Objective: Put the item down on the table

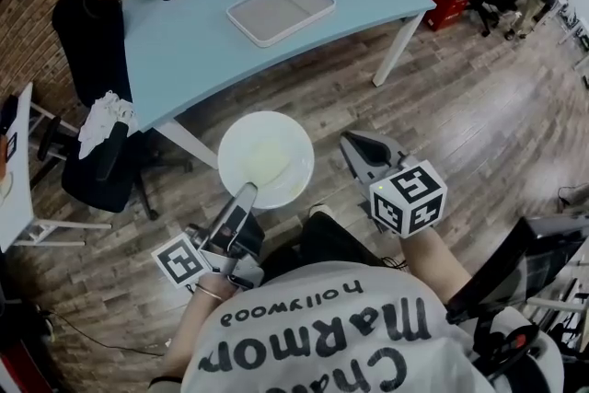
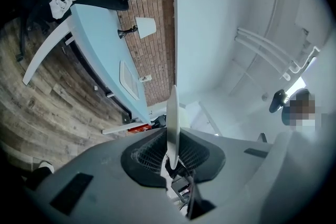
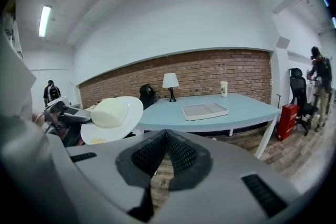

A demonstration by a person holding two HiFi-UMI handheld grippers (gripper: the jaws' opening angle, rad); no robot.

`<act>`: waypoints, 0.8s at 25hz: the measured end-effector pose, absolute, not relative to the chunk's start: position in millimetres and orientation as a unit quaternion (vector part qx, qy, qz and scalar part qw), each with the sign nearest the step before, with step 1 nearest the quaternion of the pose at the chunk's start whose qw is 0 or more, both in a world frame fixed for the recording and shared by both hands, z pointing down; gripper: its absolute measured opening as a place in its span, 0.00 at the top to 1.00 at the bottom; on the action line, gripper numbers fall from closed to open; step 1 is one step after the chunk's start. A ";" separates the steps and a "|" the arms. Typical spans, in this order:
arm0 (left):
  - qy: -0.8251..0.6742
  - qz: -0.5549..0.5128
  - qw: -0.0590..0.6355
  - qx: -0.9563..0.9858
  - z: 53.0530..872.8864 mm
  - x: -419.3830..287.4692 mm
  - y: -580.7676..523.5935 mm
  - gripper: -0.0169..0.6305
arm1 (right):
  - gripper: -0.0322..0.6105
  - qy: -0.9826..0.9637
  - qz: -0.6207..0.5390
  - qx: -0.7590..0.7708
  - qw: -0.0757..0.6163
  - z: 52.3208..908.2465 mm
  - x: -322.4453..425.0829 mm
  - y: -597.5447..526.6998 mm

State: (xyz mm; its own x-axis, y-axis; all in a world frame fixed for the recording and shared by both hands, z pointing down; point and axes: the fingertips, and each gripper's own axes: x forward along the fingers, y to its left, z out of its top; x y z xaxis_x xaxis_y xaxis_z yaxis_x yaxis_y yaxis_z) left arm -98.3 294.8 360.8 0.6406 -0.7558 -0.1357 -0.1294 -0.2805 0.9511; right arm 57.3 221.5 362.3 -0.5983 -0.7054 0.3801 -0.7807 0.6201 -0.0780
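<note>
We see our left gripper (image 1: 245,194) pinching the white plate (image 1: 267,159) by its rim at six o'clock, with the blue table (image 1: 184,51) beyond at twelve. Our right gripper (image 1: 352,143), at the plate's three o'clock, is closed and empty.

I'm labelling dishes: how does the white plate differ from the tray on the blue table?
The plate is round; the tray is rectangular. The plate is held in the air by the left gripper, clamped on its rim; the tray lies flat on the table. The plate carries a pale lump; the tray looks empty. Both are whitish.
</note>
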 end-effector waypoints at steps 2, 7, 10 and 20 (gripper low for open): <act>-0.301 -0.304 0.526 0.735 363.8 -97.8 287.5 0.90 | 0.94 -0.886 0.121 0.417 0.162 364.4 58.6 214.4; -0.302 -0.310 0.526 0.732 362.8 -91.7 266.0 0.90 | 0.94 -0.890 0.119 0.408 0.168 363.5 62.0 189.9; -0.306 -0.318 0.525 0.728 361.2 -88.4 252.9 0.90 | 0.94 -0.894 0.116 0.398 0.169 361.4 61.2 173.9; -0.332 -0.341 0.519 0.710 359.5 -85.2 213.5 0.90 | 0.94 -0.907 0.109 0.369 0.168 356.4 61.2 124.7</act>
State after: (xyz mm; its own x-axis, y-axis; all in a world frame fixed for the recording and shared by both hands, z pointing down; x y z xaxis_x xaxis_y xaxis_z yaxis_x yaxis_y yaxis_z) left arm -85.2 213.5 359.5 0.5472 -0.8252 -0.1402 -0.1165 -0.2410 0.9635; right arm 61.2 124.7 356.4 -0.6703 -0.6336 0.3864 -0.7073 0.7030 -0.0742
